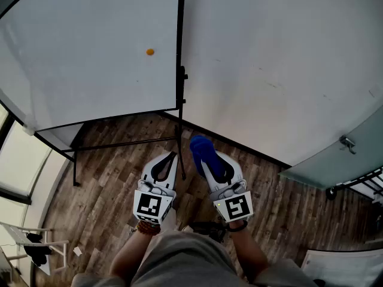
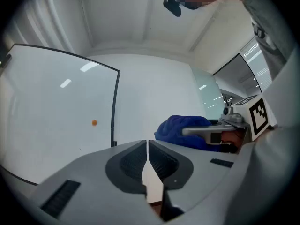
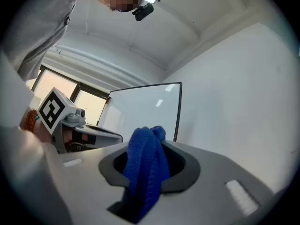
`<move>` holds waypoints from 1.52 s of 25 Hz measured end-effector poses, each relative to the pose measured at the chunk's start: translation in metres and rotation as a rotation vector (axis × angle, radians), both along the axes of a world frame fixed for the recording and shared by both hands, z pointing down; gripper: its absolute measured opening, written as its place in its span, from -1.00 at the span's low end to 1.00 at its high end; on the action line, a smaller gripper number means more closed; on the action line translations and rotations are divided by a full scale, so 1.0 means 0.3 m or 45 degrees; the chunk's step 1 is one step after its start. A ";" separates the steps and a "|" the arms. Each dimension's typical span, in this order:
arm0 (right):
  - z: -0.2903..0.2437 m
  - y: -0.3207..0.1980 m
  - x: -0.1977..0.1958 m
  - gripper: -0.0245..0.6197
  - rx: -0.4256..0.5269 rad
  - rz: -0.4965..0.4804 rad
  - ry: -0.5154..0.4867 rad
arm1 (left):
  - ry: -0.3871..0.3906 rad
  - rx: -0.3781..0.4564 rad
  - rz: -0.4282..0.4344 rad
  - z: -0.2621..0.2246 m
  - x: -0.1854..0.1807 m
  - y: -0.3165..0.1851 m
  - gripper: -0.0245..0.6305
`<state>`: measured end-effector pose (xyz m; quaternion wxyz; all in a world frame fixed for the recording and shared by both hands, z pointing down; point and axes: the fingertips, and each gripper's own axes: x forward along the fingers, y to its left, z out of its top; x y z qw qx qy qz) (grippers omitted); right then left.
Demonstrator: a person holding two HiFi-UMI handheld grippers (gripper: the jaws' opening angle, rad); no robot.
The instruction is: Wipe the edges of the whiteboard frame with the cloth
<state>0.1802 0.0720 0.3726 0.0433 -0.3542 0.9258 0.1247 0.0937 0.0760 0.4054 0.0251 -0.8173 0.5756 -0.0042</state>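
A whiteboard (image 1: 90, 46) with a thin black frame (image 1: 179, 52) stands on a black stand ahead of me; its right frame edge also shows in the left gripper view (image 2: 114, 107) and the right gripper view (image 3: 178, 110). An orange magnet (image 1: 150, 52) sticks to the board. My right gripper (image 1: 201, 150) is shut on a bunched blue cloth (image 1: 206, 154), which bulges out of the jaws (image 3: 146, 172). My left gripper (image 1: 172, 158) is shut and holds nothing, close beside the right one, just below the board's lower right corner.
A white wall (image 1: 281, 58) runs behind and to the right of the board. The board's black stand legs (image 1: 75, 160) cross the wooden floor (image 1: 108, 184). A glass door with a handle (image 1: 347, 143) is at the right; white furniture (image 1: 30, 238) sits low left.
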 end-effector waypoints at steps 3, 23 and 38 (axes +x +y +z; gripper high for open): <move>-0.030 -0.043 -0.016 -0.53 0.008 -0.050 -0.011 | 0.006 -0.020 0.013 -0.001 -0.021 -0.036 -0.86; -0.232 -0.480 -0.193 -0.53 0.140 -0.152 0.058 | 0.093 -0.163 0.429 0.003 -0.118 -0.360 -0.86; -0.693 -0.844 -0.309 -0.52 0.316 -0.194 -0.091 | 0.130 -0.242 0.717 0.005 -0.224 -0.571 -0.86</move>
